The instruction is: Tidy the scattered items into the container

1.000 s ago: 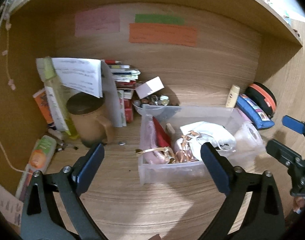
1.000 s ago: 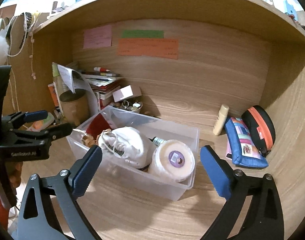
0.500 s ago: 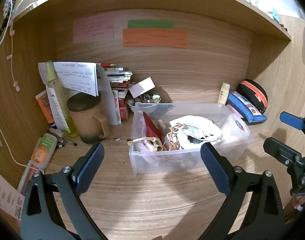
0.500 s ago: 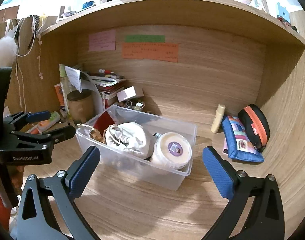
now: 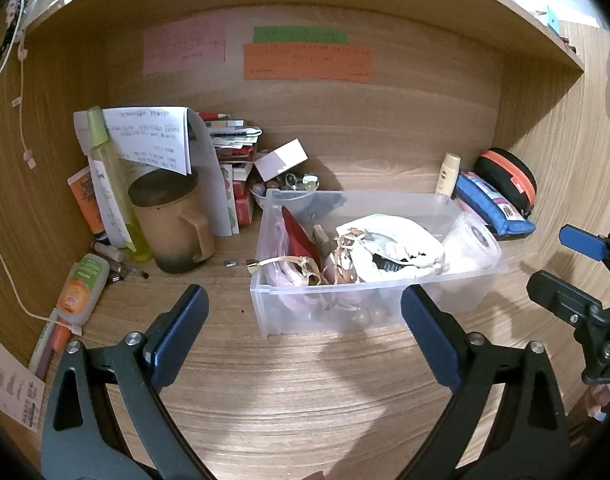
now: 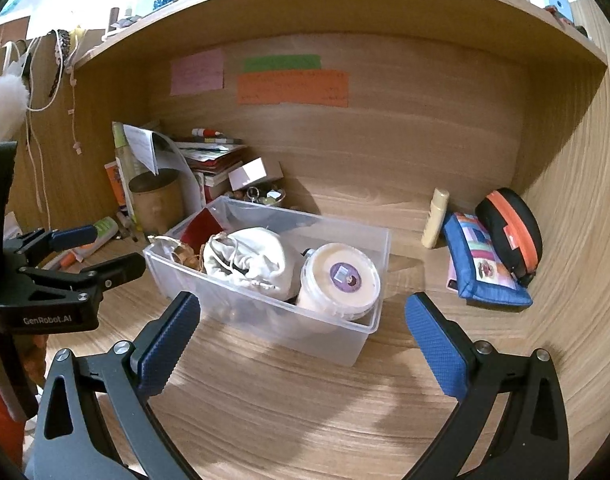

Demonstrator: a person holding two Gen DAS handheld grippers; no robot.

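Note:
A clear plastic box point(image 5: 385, 304) point(image 6: 265, 312) stands on the wooden shelf floor. Inside it lie a white drawstring bag point(image 5: 389, 242) point(image 6: 253, 264), a round white tub point(image 6: 339, 282) point(image 5: 471, 240), a red pouch point(image 5: 299, 232) and gold ribbon point(image 5: 289, 262). My left gripper point(image 5: 303, 334) is open and empty, held back in front of the box. My right gripper point(image 6: 301, 338) is open and empty too, in front of the box's near right corner. Each gripper shows at the edge of the other's view.
A brown lidded mug point(image 5: 171, 220), a yellow-green bottle point(image 5: 113, 184), papers, stacked books point(image 5: 233, 148) and a bowl of trinkets point(image 5: 289, 184) crowd the back left. A small orange-label bottle point(image 5: 81, 288) lies at left. A cream tube point(image 6: 435, 218), blue pouch point(image 6: 481, 268) and black-orange case point(image 6: 511, 236) sit at right.
Both grippers have drawn back from the box, which now looks smaller and farther. Both stay open and empty. The box and its contents have not moved.

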